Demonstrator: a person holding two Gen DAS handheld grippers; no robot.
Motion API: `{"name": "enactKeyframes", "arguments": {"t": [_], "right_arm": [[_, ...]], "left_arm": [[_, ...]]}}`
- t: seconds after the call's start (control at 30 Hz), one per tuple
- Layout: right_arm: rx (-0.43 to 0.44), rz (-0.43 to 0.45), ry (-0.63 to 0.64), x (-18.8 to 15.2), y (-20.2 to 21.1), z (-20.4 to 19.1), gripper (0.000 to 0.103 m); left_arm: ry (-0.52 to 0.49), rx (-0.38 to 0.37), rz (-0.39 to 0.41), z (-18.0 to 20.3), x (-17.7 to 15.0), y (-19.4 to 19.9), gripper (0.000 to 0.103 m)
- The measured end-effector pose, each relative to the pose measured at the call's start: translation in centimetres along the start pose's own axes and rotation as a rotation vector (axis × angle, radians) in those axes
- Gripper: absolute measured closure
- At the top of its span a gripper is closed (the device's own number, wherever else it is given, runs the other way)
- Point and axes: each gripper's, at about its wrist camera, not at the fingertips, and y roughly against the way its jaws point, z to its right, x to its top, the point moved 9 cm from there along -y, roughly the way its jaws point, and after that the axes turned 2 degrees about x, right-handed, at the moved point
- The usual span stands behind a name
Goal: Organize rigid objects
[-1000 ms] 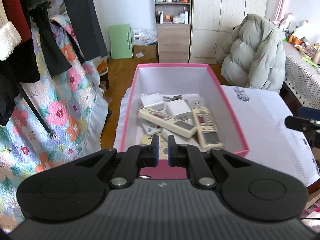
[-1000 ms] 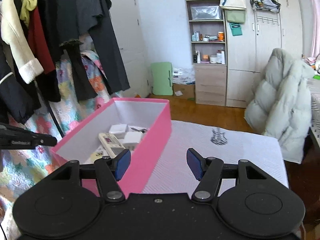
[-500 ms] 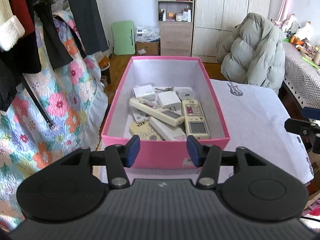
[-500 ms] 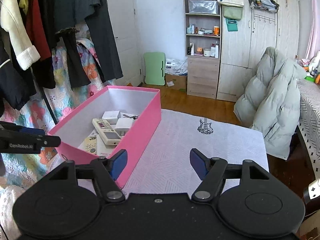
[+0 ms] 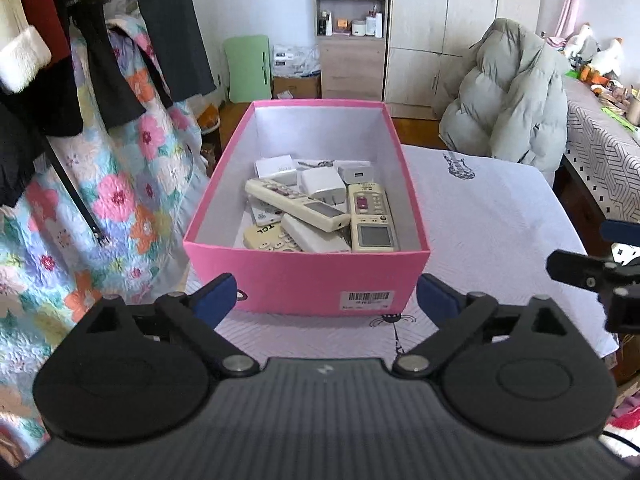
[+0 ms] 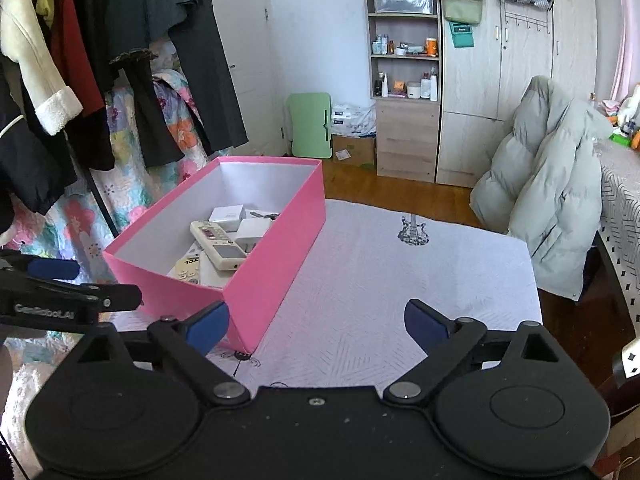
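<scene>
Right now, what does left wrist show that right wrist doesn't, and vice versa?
Only left wrist: the barcode label on the near end of the pink box, the remote with the grey screen along the box's right wall, and the right gripper's tip at the frame edge.

Only right wrist: the box's long outer side and the left gripper's arm at far left.

Both: remotes and white chargers inside the box, the guitar print, the puffer coat, and each gripper's own jaws open, holding nothing.

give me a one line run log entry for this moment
left gripper: open, empty | right gripper: open, empty | pink box: on white cloth, holds remotes and chargers
</scene>
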Motion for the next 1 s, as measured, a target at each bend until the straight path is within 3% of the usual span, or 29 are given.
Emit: {"name": "enactKeyframes", "arguments": {"t": [0.13, 0.27, 0.37, 0.63, 1.0], "right_arm": [[-0.043, 0.014, -0.007, 0.1, 0.2, 0.6, 0.006], [-0.086, 0.052, 0.012, -0.2, 0.7, 1.3, 0.006], [-0.117, 0.057, 0.049, -0.7, 1.0, 1.2, 0.006], [-0.112, 0.078, 0.076, -1.3, 2.0, 0.7, 0.006], [-0.140, 0.103, 0.074, -1.6, 2.9, 0.6, 0.006]], "left_arm": [[0.013, 0.006, 0.008, 0.2, 0.0, 0.6, 0.005], [-0.016, 0.063, 0.050, 0.5, -0.2, 1.1, 0.005], [-0.024, 0.053, 0.036, 0.8, -0.8, 0.9, 0.005], [0.006, 0.015, 0.042, 1.1, -2.3, 0.1, 0.005], [-0.022, 0.031, 0.076, 1.7, -2.5, 0.4, 0.005]]}}
